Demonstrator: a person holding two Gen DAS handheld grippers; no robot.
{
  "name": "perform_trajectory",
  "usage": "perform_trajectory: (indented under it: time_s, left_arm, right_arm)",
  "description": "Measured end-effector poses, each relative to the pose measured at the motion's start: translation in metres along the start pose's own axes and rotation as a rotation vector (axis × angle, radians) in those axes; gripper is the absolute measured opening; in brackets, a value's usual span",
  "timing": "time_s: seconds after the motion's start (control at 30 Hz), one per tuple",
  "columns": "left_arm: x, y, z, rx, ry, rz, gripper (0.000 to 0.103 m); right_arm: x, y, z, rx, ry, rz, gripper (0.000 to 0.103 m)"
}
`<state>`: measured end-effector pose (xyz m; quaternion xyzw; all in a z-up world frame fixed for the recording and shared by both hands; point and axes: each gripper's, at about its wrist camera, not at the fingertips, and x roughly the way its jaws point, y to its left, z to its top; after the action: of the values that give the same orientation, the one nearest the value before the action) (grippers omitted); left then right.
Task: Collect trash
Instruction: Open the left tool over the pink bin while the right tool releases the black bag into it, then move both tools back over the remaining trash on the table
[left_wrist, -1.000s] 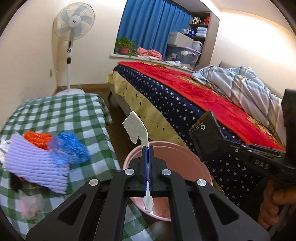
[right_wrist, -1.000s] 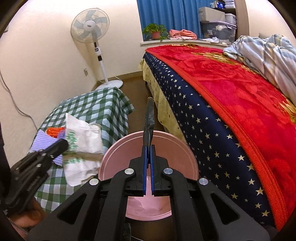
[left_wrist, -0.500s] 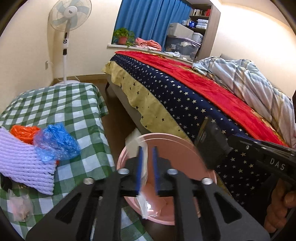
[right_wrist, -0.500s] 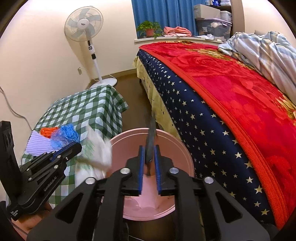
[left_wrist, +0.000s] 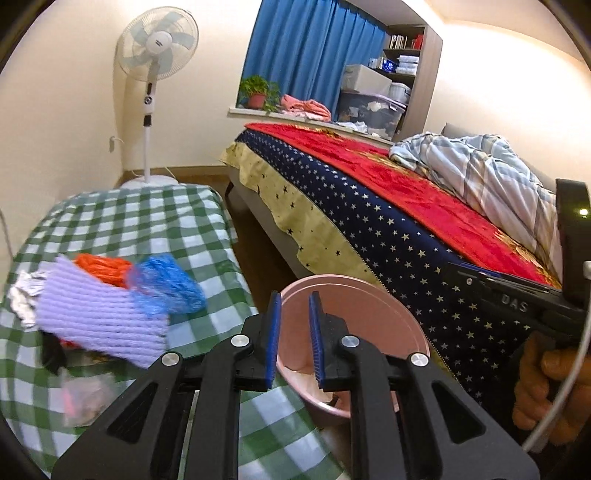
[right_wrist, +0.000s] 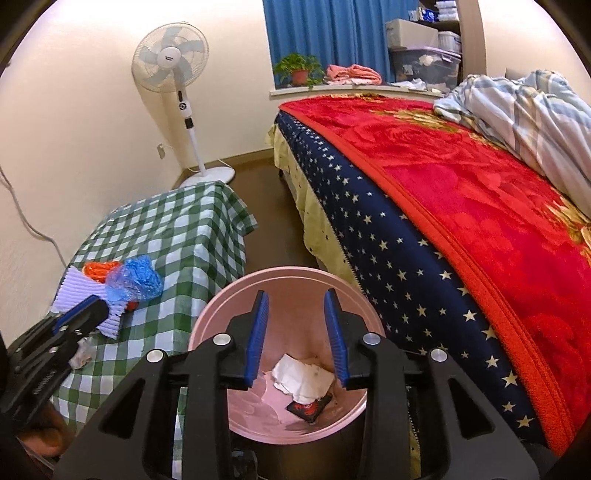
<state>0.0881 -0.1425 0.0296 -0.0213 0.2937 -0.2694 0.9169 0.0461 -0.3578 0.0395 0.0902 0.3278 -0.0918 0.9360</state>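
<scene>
Both the left gripper (left_wrist: 294, 334) and right gripper (right_wrist: 297, 338) have just spread their jaws and hang empty over the pink bin (right_wrist: 221, 314), the white paper (right_wrist: 303, 380) and dark packet (right_wrist: 309, 406) now lying below them, so more trash (left_wrist: 162, 284) on the checked table (left_wrist: 147, 221) to the left awaits.

A pink bin (right_wrist: 221, 314) stands open on the floor, holding a crumpled white tissue (right_wrist: 303, 378) and, at its 5 o'clock, a small black wrapper (right_wrist: 310, 406) (red print). At the bin's 10 o'clock, a blue plastic bag (right_wrist: 135, 278), orange bag (right_wrist: 96, 268) and lavender ribbed foam (right_wrist: 75, 290) lie bunched together on the checked cloth.
</scene>
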Motion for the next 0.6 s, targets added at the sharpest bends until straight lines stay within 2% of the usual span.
perform_trajectory:
  time_s: [0.3, 0.6]
  left_arm:
    - [-0.067, 0.039, -0.006, -0.011, -0.053, 0.090, 0.015]
    - [-0.100, 0.083, -0.003, -0.059, -0.112, 0.206, 0.016]
  right_arm:
    - [-0.018, 0.025, -0.004, -0.056, -0.048, 0.073, 0.032]
    - [-0.022, 0.069, -0.012, -0.131, -0.085, 0.178, 0.032]
